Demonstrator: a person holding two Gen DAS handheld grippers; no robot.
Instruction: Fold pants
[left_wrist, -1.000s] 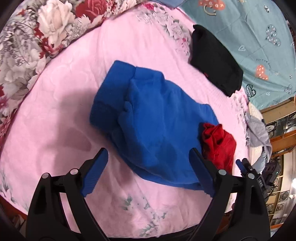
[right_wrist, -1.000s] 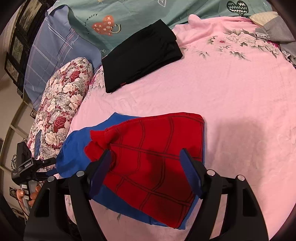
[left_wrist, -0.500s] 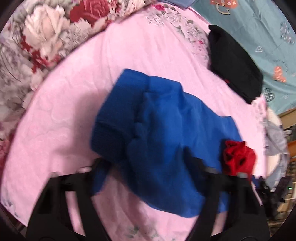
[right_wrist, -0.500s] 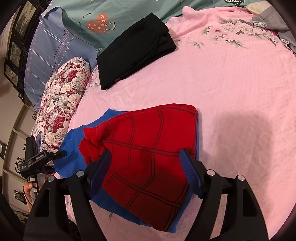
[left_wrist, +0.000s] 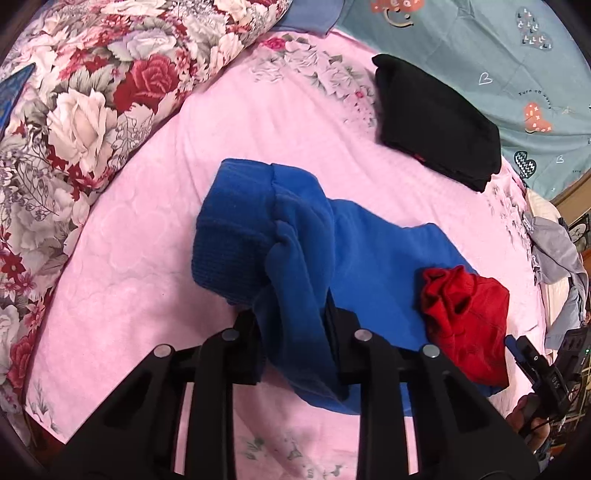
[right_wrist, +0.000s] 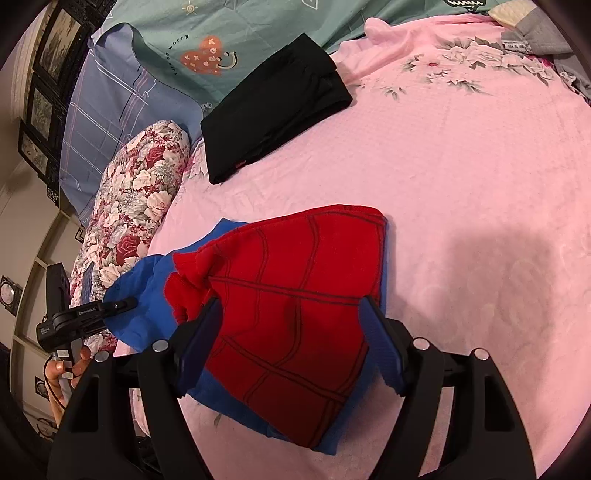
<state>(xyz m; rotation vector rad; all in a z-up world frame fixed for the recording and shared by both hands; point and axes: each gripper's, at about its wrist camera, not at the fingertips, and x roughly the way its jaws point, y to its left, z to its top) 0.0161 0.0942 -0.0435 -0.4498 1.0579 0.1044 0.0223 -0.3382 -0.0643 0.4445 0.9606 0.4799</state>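
Observation:
The blue and red pants (left_wrist: 369, 251) lie folded on the pink blanket (left_wrist: 147, 295). In the left wrist view my left gripper (left_wrist: 291, 317) is shut on a bunched fold of the blue fabric near the ribbed cuff end (left_wrist: 229, 236). In the right wrist view the red web-patterned panel (right_wrist: 291, 295) lies on top of the blue layer. My right gripper (right_wrist: 291, 332) is open, its jaws standing on either side of the red panel's near part. The left gripper also shows in the right wrist view (right_wrist: 92, 314) at the far left.
Folded black pants (left_wrist: 436, 122) lie further back near a teal sheet (left_wrist: 498, 55). A floral bolster (left_wrist: 74, 92) runs along the left. Grey clothes (left_wrist: 554, 251) lie at the right edge. A pink blanket stretch (right_wrist: 480, 166) lies right of the pants.
My left gripper moved forward onto the blue fabric and closed on it, bunching it up. My right gripper stayed open over the red panel and shifted little.

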